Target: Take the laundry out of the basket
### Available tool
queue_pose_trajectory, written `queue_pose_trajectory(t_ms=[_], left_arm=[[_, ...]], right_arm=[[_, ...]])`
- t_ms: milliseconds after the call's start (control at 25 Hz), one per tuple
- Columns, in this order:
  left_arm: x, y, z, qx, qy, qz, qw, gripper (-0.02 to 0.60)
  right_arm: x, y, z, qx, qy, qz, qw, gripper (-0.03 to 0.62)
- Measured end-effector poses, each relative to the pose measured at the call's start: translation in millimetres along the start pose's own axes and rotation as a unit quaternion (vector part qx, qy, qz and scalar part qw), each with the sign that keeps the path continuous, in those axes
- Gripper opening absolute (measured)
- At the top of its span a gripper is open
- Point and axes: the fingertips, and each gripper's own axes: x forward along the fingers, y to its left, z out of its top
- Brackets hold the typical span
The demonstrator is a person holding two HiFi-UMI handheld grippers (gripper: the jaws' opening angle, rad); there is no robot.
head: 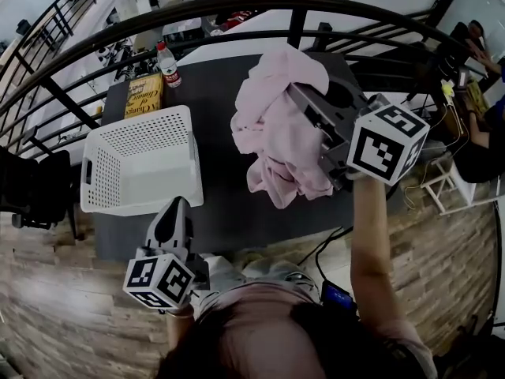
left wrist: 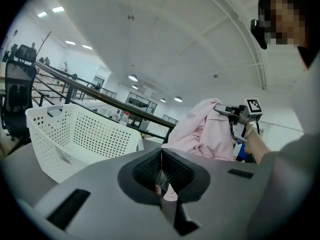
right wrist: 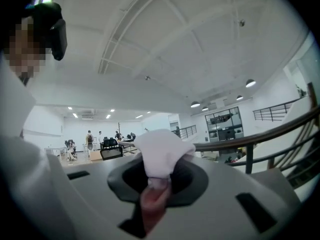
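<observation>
Pink garment (head: 276,140), head view: bunched and hanging in the air to the right of the white basket (head: 95,172) and well clear of its rim, above the dark table (head: 237,204). The right gripper (head: 304,101) has its tips buried in the cloth. The left gripper (head: 175,212) sits at the basket's near side, not touching the basket or the cloth. No other laundry shows in the basket, so I judge the lift-out done and the set-down pending; the next move calls for lowering the garment onto bare table right of the basket and only then letting go. Left gripper view: the left gripper (left wrist: 161,166) has its jaws closed together with nothing between them. This view shows, from the side, the garment (left wrist: 207,134) drooping below the right gripper (left wrist: 235,111), level with the basket (left wrist: 75,134) wall, which the head view flattens. Right gripper view: the right gripper (right wrist: 157,181) is clamped on a fold of the garment (right wrist: 160,156), confirming the grip; neither basket nor table appears here.
</observation>
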Motion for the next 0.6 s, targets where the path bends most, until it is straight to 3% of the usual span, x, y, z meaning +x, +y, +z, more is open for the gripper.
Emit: queue_pose_trajectory(t_ms=[280, 600], left_arm=[[6, -22, -6, 0.001, 0.000, 0.021, 0.9998, -0.002], [-20, -15, -15, -0.001, -0.016, 0.060, 0.9981, -0.002]], right_arm=[[12, -11, -42, 0.035, 0.040, 0.039, 0.998, 0.074], [39, 19, -116, 0.063, 0.102, 0.084, 0.989, 0.074]])
